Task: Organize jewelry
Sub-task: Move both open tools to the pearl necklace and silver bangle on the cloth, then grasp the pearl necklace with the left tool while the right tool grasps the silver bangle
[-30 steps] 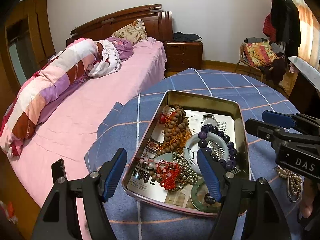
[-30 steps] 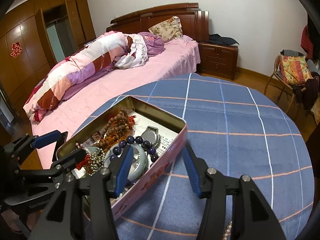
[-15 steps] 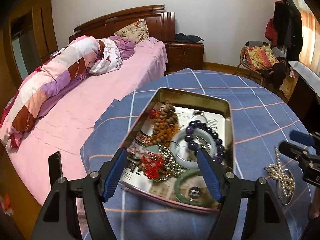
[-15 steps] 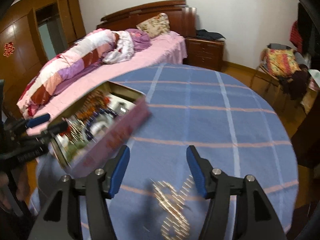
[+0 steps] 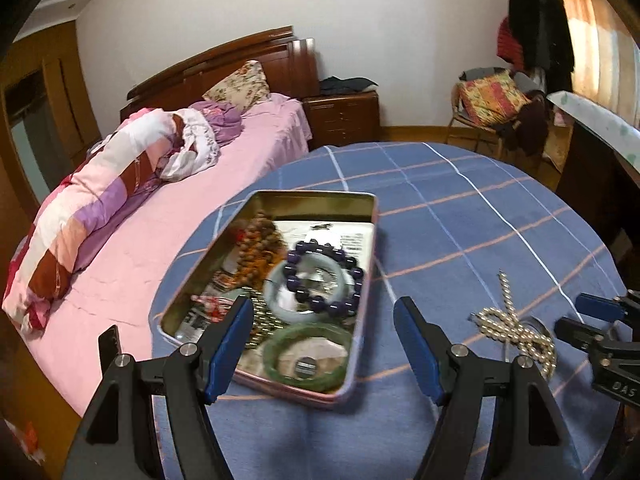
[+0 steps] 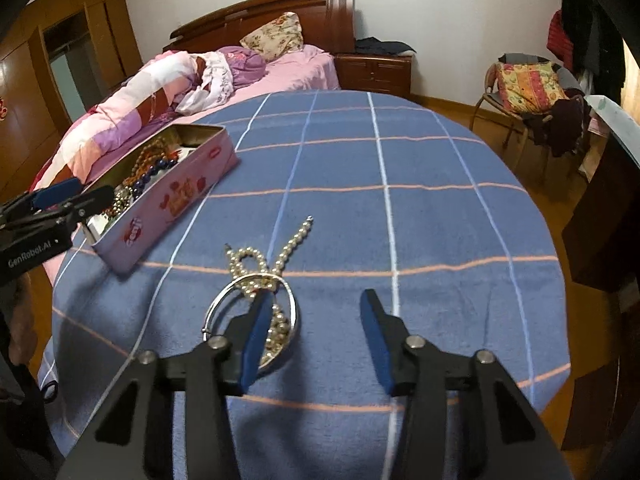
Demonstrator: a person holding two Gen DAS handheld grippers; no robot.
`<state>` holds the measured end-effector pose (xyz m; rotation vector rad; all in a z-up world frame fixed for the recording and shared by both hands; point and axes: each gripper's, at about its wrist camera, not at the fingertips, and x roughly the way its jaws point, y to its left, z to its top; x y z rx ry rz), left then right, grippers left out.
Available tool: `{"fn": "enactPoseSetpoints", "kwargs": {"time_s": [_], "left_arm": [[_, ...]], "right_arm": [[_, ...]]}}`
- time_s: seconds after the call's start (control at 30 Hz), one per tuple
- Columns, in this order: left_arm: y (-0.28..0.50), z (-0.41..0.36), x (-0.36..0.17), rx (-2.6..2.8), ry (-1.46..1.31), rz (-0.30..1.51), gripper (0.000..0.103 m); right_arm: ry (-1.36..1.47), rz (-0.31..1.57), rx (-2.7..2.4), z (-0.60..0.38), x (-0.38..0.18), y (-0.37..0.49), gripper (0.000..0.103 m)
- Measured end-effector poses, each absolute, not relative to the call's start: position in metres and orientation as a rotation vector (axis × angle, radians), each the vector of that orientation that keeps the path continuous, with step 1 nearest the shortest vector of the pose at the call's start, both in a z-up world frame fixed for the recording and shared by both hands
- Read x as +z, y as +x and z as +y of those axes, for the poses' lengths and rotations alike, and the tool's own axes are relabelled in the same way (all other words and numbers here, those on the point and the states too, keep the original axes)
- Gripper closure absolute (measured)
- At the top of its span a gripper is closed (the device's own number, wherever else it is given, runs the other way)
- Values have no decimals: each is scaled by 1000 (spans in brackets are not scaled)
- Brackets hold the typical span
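Note:
An open pink tin (image 5: 316, 196) on the blue checked tablecloth holds a purple bead bracelet (image 5: 324, 276), a green bangle (image 5: 308, 356), brown beads and other pieces. My left gripper (image 5: 324, 308) hovers open over the tin's near end, with nothing between its pads. To the right a pearl necklace (image 6: 288, 248) lies tangled with a silver bangle (image 6: 216, 304) on the cloth. My right gripper (image 6: 316, 296) hangs just above them, its jaws closing. Its left finger (image 6: 256, 332) covers part of the pearls, and the gap between the pads shows only cloth.
The round table (image 6: 440, 200) has bare cloth to the right of and beyond the necklace. A pink bed (image 5: 160, 240) runs along the table's left side. A chair with a cushion (image 6: 528, 84) and a dark cabinet (image 6: 600, 220) stand to the right.
My right gripper has left the tin's side, swung right and dropped over the pearl necklace, its jaws now narrower. In the left view the tin has slid leftward and the necklace has come into sight.

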<state>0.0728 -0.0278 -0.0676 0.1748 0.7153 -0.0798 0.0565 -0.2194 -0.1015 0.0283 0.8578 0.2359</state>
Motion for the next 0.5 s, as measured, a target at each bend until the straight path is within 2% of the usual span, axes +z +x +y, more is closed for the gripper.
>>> {"fn": "enactPoseSetpoints", "kwargs": {"time_s": [0.13, 0.2, 0.37, 0.4, 0.5], "left_arm": [[71, -43, -71, -104, 200, 722, 30], [71, -48, -74, -116, 210, 728, 30], [72, -62, -81, -149, 244, 743, 30], [71, -65, -82, -153, 248, 745, 30], [71, -73, -83, -173, 254, 747, 30]], "right_arm": [[16, 865, 246, -217, -109, 58, 66], [-3, 879, 232, -215, -115, 61, 75], [-99, 888, 233, -206, -123, 57, 80], [-113, 886, 242, -204, -123, 56, 89], [-99, 879, 274, -204, -122, 50, 97]]}}
